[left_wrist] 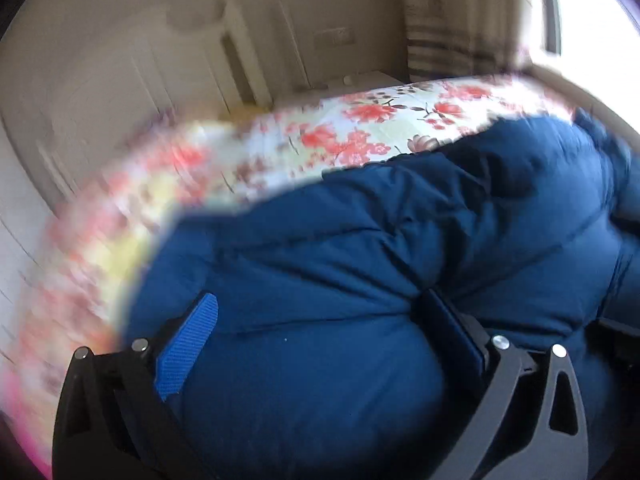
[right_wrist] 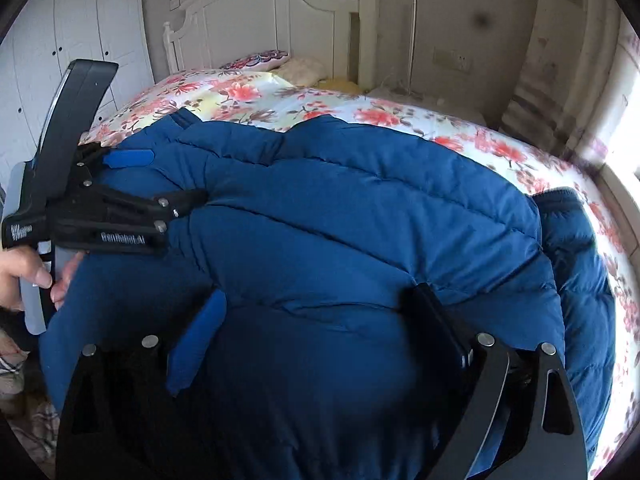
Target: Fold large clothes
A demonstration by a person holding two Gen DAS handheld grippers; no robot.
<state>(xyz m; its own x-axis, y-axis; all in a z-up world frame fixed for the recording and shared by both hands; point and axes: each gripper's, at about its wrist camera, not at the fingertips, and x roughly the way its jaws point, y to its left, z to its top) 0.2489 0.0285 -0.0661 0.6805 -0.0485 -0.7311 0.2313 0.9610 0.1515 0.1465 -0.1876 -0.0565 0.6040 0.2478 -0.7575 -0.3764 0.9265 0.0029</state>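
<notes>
Right up close, right gripper [right_wrist: 316, 300] spread wide over the blue puffer jacket [right_wrist: 340, 220], nothing pinched between the fingers, just hovering on top of the padded bulk, probably let go so the folded layer can settle. Same deal with the left gripper [left_wrist: 320, 304]: fully released, blue pad [left_wrist: 186, 346] on one side and dark finger on the other straddling a quilted seam without squeezing it. Seen from the right tool, off to its left, that left gripper lying sideways across the jacket's edge with a hand [right_wrist: 24, 276] wrapped around its handle. Jacket itself bunched under and ahead of both tools, looks doubled over on itself, with a loose part [right_wrist: 576, 248] spilling out to the right, so likely more folding to go. Past the jacket, floral bedsheet [right_wrist: 400, 114] underneath everything, handy flat surface for this. Farthest out ahead, pillows [right_wrist: 260, 60] against a white headboard [right_wrist: 280, 4], wardrobe [right_wrist: 76, 24] off left, bright window [left_wrist: 592, 20] at right.
</notes>
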